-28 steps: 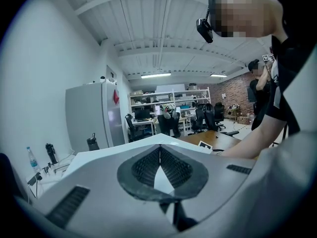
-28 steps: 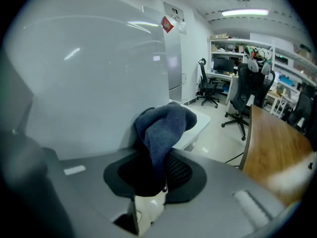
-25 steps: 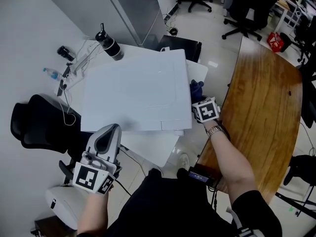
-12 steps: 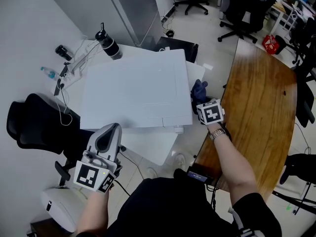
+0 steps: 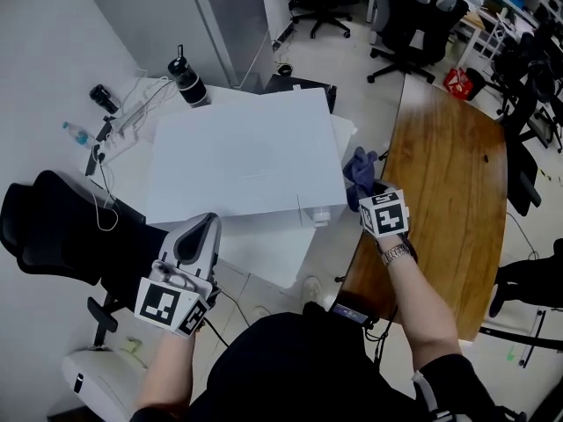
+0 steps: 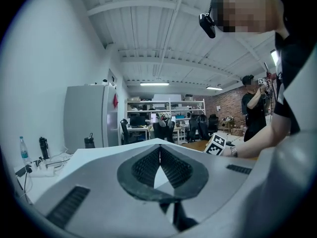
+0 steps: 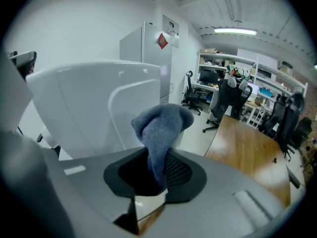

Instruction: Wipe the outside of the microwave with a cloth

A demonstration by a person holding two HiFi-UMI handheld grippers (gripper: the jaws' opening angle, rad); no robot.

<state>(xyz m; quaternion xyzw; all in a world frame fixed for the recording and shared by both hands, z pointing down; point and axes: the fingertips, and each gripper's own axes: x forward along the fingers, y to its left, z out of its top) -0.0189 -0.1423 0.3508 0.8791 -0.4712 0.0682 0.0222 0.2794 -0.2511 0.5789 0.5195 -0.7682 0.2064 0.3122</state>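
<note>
The white microwave (image 5: 246,156) stands on a white table (image 5: 264,258), seen from above in the head view. My right gripper (image 5: 371,192) is just off its right side, shut on a blue cloth (image 5: 361,170). The bunched cloth (image 7: 161,125) sticks up out of my right gripper (image 7: 156,175), with the microwave's side wall (image 7: 84,113) a little beyond it. My left gripper (image 5: 205,227) is held at the microwave's near left corner. In its own view this left gripper (image 6: 159,155) is shut with nothing in it.
A wooden table (image 5: 449,174) lies at the right. A black bottle (image 5: 186,79), a water bottle (image 5: 77,131) and cables sit on the white table behind the microwave. A black chair (image 5: 48,227) is at the left, a grey refrigerator (image 5: 198,16) behind.
My right gripper has lifted and drawn to the right, away from the microwave's side, taking the cloth with it. The left gripper has shifted only slightly.
</note>
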